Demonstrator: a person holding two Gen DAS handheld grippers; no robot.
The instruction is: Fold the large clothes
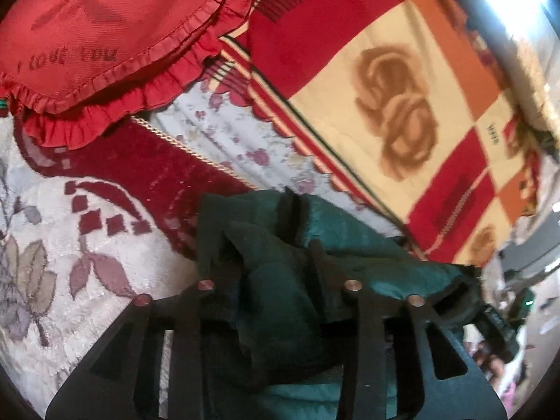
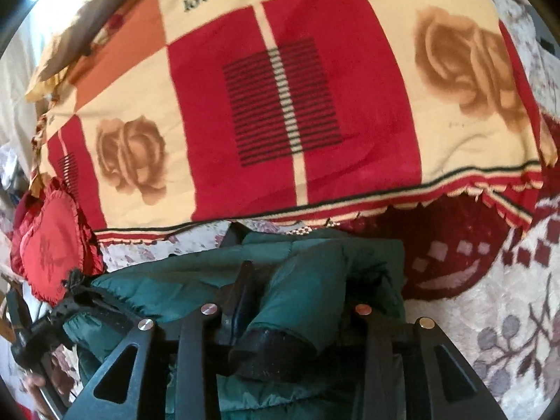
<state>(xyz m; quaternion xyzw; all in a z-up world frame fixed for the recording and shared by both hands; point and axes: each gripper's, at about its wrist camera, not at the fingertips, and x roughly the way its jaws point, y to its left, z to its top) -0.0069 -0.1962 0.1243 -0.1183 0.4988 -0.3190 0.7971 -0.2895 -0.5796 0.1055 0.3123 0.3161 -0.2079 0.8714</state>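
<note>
Between both part-open grippers — bunched green jacket, unpinched

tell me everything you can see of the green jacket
The green jacket is dark teal, padded and slightly shiny, with black trim that looks like a cuff or edge. It lies bunched and creased on the floral carpet, just below the edge of the red and cream blanket. Its folds sit between the fingers of the left gripper and the right gripper; whether the pads press it is unclear.
</note>
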